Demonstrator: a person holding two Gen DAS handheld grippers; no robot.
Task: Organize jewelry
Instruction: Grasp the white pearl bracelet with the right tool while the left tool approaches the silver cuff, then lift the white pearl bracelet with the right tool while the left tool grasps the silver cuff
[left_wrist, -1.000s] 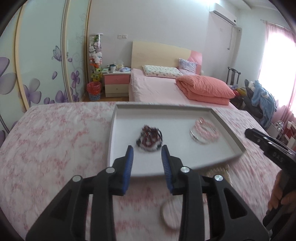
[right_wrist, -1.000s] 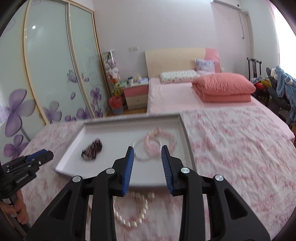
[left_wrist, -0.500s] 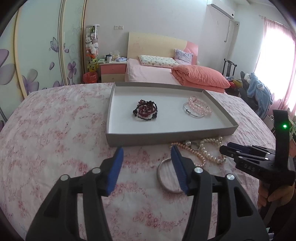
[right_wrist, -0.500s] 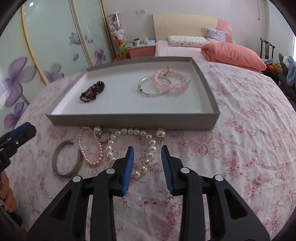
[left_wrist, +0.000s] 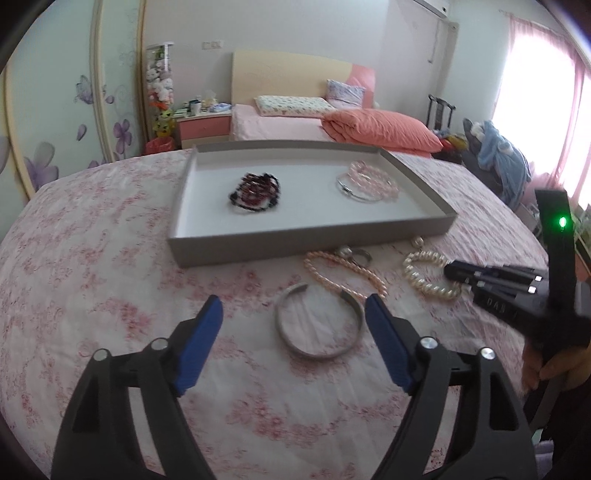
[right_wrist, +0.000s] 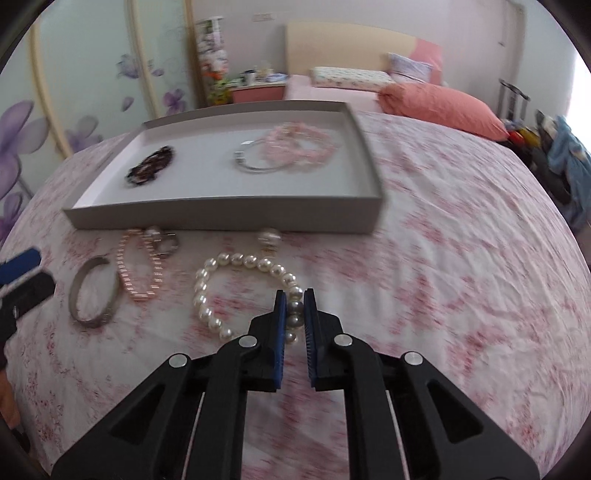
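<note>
A grey tray (left_wrist: 310, 242) (right_wrist: 221, 214) lies on the flowered bedspread. In it are a dark beaded bracelet (left_wrist: 255, 194) (right_wrist: 149, 170), a pink bead bracelet (left_wrist: 371, 177) (right_wrist: 299, 146) and a thin silver bangle (right_wrist: 255, 162). In front of the tray lie a silver cuff (left_wrist: 319, 325) (right_wrist: 94, 293), a pink pearl bracelet (left_wrist: 343, 273) (right_wrist: 138, 269) and a white pearl bracelet (left_wrist: 430, 273) (right_wrist: 236, 291). My left gripper (left_wrist: 293, 314) is open wide, just before the cuff. My right gripper (right_wrist: 294, 301) (left_wrist: 458, 271) has closed on the white pearl bracelet's right side.
A bed with a pink quilt (left_wrist: 380, 127), pillows and a nightstand (left_wrist: 201, 123) stands behind. Sliding wardrobe doors (left_wrist: 55, 110) with purple flowers are at the left. A chair with blue clothes (left_wrist: 498, 158) is at the right by the window.
Both grippers dropped from tray height toward the bedspread. The left jaws opened wider near the silver cuff. The right jaws narrowed onto the white pearl bracelet.
</note>
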